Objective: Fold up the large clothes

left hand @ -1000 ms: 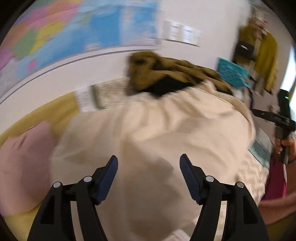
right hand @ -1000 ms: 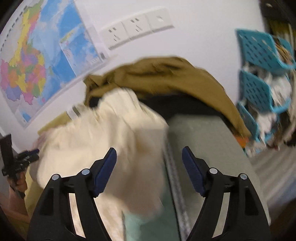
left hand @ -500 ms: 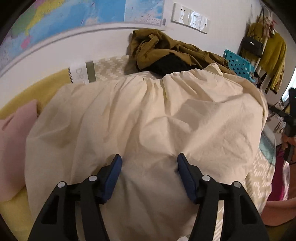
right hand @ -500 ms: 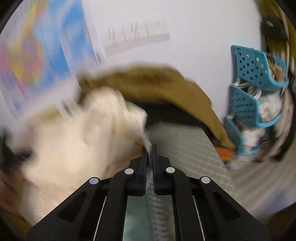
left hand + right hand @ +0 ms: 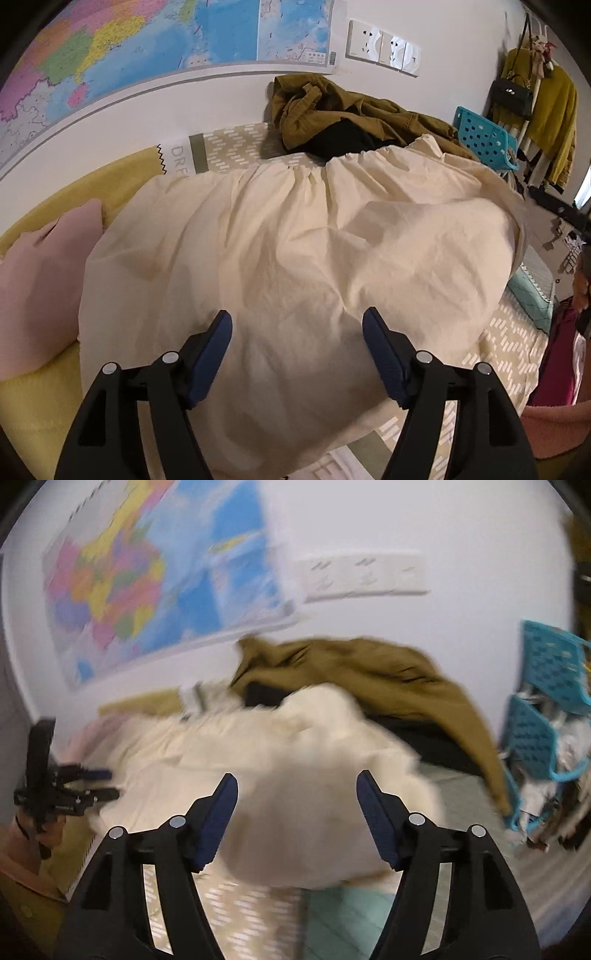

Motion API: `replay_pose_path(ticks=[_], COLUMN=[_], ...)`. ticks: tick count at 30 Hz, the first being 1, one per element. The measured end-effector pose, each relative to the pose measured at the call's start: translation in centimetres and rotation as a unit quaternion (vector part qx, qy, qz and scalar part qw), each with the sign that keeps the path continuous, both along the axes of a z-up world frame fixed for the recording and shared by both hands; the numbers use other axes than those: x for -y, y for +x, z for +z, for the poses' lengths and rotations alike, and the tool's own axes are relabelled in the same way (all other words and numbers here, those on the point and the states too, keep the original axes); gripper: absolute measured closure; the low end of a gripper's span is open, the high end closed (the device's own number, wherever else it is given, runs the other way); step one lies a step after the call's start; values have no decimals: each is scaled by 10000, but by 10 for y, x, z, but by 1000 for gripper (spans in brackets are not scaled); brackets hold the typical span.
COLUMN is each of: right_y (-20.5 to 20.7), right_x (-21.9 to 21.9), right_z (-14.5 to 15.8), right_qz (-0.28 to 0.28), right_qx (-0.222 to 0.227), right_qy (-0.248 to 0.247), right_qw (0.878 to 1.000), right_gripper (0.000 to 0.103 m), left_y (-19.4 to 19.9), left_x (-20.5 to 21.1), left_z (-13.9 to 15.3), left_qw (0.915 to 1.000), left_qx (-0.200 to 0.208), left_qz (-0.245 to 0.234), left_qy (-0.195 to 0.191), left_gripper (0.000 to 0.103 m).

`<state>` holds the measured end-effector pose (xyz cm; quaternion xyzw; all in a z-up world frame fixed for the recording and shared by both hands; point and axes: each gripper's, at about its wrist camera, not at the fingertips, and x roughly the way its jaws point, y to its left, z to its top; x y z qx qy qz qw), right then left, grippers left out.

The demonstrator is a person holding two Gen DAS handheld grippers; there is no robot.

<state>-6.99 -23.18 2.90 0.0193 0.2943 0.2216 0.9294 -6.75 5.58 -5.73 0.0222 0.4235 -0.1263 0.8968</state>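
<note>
Left gripper (image 5: 297,326) spread wide, empty, hovering over the cream garment (image 5: 295,258). Right gripper (image 5: 296,790) likewise spread, pinching nothing, above the same garment's blurred near edge (image 5: 295,775). Garment spread in a rumpled heap across the patterned bedspread (image 5: 236,147). Beyond the garment, against the wall, an olive jacket (image 5: 351,110). Left of the garment, a pink pillow (image 5: 40,288). Right of it, a teal basket (image 5: 484,136).

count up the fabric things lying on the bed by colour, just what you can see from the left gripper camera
Cream: 1, the large garment spread in front of the open fingers
Olive-brown: 1, the jacket heaped by the wall
Black: 1, a garment under the jacket
Pink: 1, the pillow on the left
Teal: 1, a folded piece at the right edge
Total: 5
</note>
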Motion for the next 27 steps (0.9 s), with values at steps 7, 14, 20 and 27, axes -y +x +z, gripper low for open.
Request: replay_pose_path(ticks=[7,14,20,27], right_y=[46,26,14,37], right_x=[-21,-26,-44,-52], right_z=[-66,-37,-20,-58], right_qz=[15,8,293,49], right_qx=[-1186,-781,-442,-854], right_qy=[162,74,77,-381], right_qw=[9928,9969,9986,9956], right_gripper=[44,40,33,32], left_y=[-6,-13,-31,-31], left_x=[-4,-7,-14,-40], left_z=[-1,5,21,13], left_qw=[9998,9993,9970,9929], left_qx=[26,143,501,451], left_qz=[210,318,475,938], left_qy=[-13,103,335,577], left_gripper=[29,27,21,20])
